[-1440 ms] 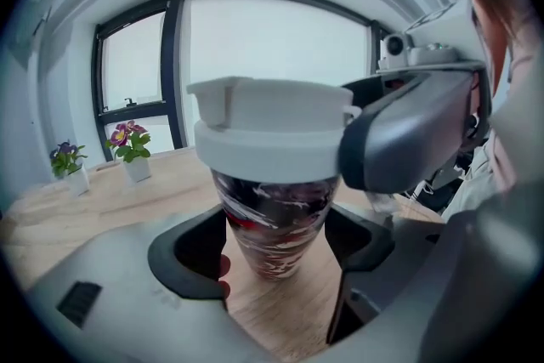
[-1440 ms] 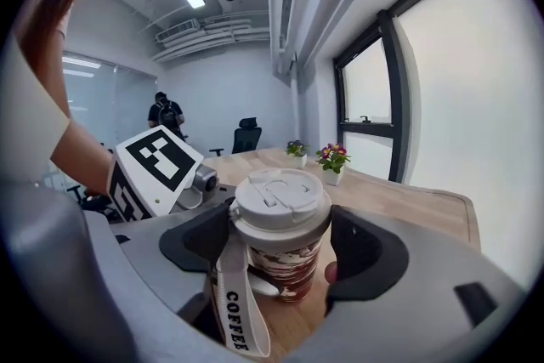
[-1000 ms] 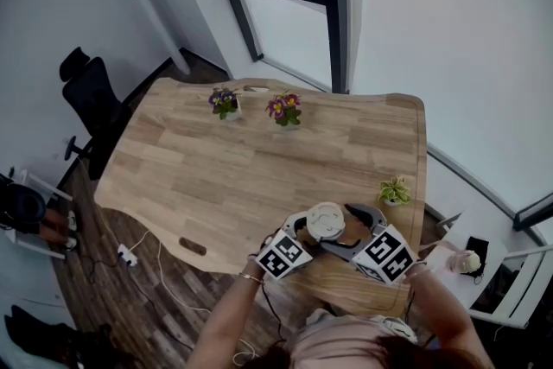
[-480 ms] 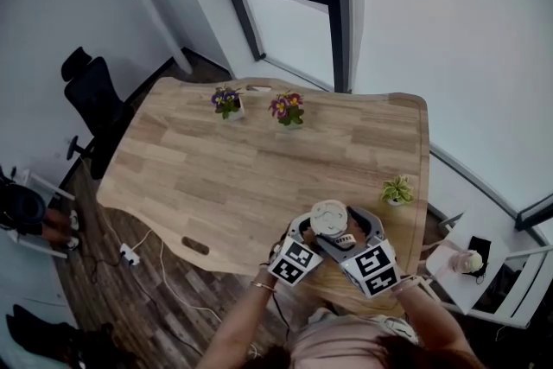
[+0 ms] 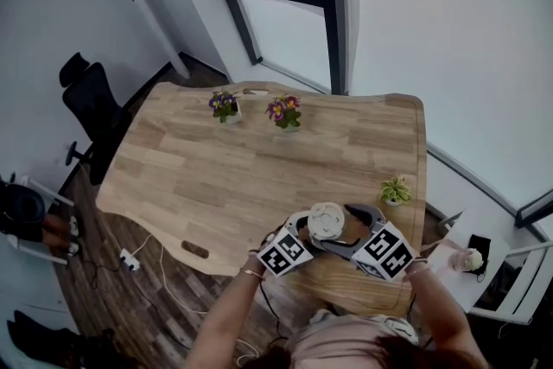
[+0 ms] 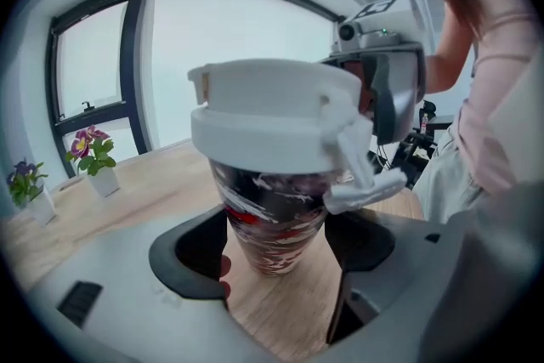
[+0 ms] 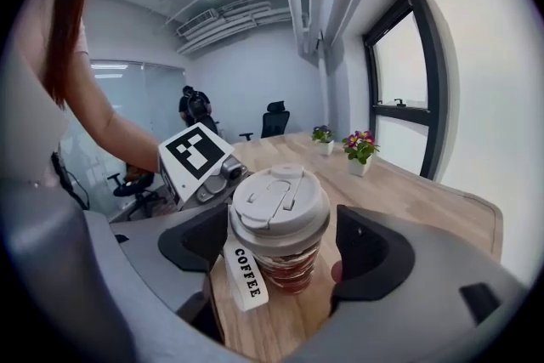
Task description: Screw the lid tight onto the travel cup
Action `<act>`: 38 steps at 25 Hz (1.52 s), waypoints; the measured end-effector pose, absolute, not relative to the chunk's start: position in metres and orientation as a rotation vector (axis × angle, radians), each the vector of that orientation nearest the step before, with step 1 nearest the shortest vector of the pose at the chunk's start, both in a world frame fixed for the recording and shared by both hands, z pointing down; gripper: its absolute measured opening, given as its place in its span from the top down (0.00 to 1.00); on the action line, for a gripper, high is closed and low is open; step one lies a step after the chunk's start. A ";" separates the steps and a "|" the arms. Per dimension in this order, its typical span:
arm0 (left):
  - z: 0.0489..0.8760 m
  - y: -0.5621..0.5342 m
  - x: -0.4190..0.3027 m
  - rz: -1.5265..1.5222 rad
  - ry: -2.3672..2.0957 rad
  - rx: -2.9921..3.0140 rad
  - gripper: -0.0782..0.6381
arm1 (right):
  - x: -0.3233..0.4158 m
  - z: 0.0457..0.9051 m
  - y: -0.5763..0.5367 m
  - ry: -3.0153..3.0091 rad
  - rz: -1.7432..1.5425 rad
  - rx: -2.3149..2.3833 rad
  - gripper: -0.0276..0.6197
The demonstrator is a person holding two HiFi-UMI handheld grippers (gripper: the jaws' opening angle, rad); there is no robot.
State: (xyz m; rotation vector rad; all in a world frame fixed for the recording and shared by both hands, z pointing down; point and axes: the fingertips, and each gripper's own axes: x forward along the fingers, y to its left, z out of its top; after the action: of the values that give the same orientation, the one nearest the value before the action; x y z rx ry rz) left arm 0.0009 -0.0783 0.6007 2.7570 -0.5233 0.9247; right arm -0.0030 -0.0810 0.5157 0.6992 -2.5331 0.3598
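– Jaws first: how do they stand?
– The left gripper (image 6: pixel 276 249) has its jaws drawn in narrow on the patterned body of the travel cup (image 6: pixel 272 217), low down, with both pads against it. The right gripper (image 7: pixel 285 251) has its jaws round the white lid (image 7: pixel 279 201). One pad touches the rim and a sliver of gap shows at the other, so I read it as not clamped.
– Where is the cup?
– Upright on the table (image 5: pixel 225 168), at the near edge, right of the middle, with a gripper on each side. The lid sits level on top, and its COFFEE strap (image 7: pixel 242 278) hangs down the side.
– Which step is this?
– Tightening, I judge: one side braces the cup and the other is set to turn the lid. I can't tell whether the thread is fully home.
– Next move?
– Close the right jaws onto the rim, then twist while the left stops the body spinning. With too loose a grip the pads may slip on the smooth lid.
– Anything else about?
– Two flower pots (image 5: pixel 284 110) at the far edge and a small green plant (image 5: pixel 395 191) to the right, all well apart from the cup.
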 end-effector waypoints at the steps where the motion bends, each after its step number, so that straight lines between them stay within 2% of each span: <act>1: 0.601 -0.078 0.001 0.927 -0.515 2.762 0.41 | -0.004 0.515 -0.081 -2.539 0.353 0.681 0.40; 16: 0.602 -0.081 0.004 0.861 -0.742 2.741 0.41 | -0.006 0.515 -0.083 -2.496 0.373 1.114 0.40; 21: 0.603 -0.079 0.003 0.905 -0.616 2.773 0.41 | -0.004 0.512 -0.079 -2.553 0.443 0.869 0.40; 27: 0.602 -0.076 0.008 0.959 -0.522 2.788 0.41 | -0.005 0.508 -0.083 -2.574 0.318 0.674 0.40; 38: 0.602 -0.083 0.011 0.863 -0.802 2.711 0.40 | -0.001 0.509 -0.087 -2.503 0.369 1.147 0.40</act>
State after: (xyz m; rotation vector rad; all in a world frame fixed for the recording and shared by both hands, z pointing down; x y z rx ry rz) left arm 0.0110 -0.0834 0.6018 2.7114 -0.8022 0.8626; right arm -0.0009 -0.0866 0.5091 1.1471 -2.5034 0.3691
